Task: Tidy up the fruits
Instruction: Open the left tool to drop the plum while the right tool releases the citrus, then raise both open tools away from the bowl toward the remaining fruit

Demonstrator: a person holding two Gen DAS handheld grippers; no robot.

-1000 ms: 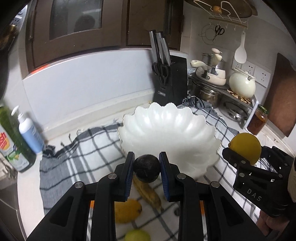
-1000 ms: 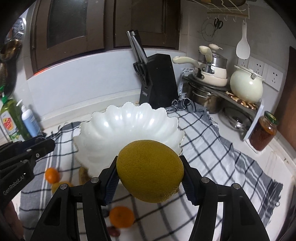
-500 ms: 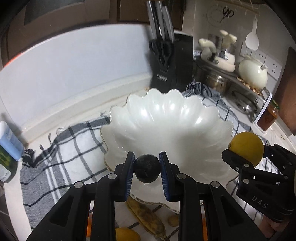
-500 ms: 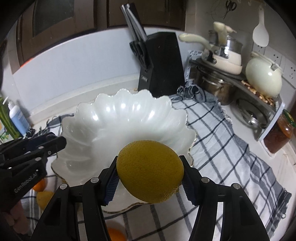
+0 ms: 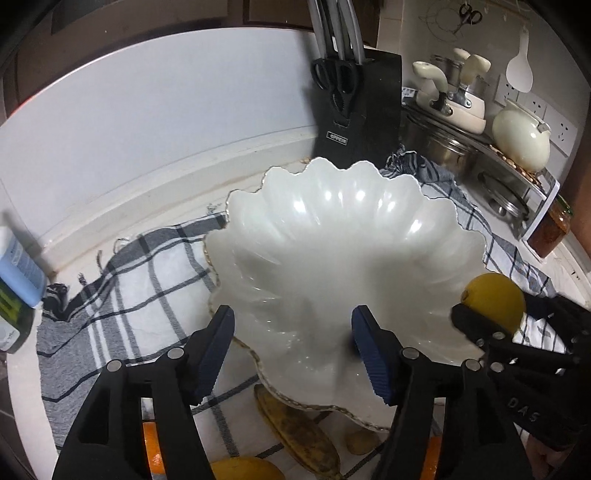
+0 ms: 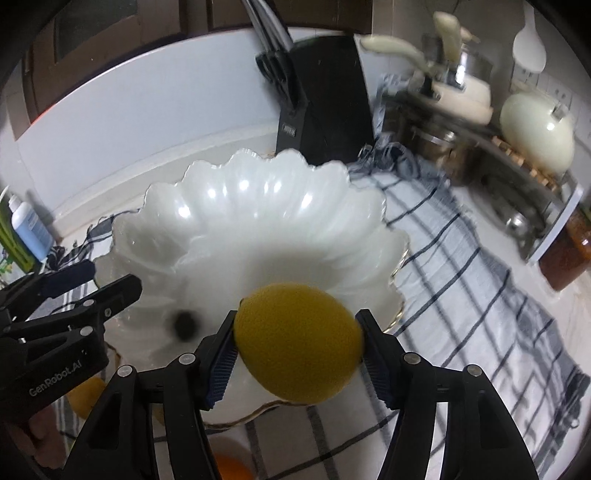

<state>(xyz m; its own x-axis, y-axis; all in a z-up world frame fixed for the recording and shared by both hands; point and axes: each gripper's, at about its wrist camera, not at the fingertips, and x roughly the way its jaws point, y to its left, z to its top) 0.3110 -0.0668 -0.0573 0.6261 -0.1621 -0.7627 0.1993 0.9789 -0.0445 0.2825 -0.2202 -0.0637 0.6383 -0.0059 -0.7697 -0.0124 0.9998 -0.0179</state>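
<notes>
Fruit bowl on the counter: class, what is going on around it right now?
A person is sorting fruit into the white scalloped bowl with two handheld grippers. The left gripper has just been opening; nothing is between its fingers, and a small dark fruit sits blurred in the bowl. The right gripper has a yellow lemon between its fingers over the bowl's near rim, its jaws just easing open.

Ahead of me a white wall rises behind the counter, dark wooden cabinets above it. Sockets sit on the tiled wall at right.
</notes>
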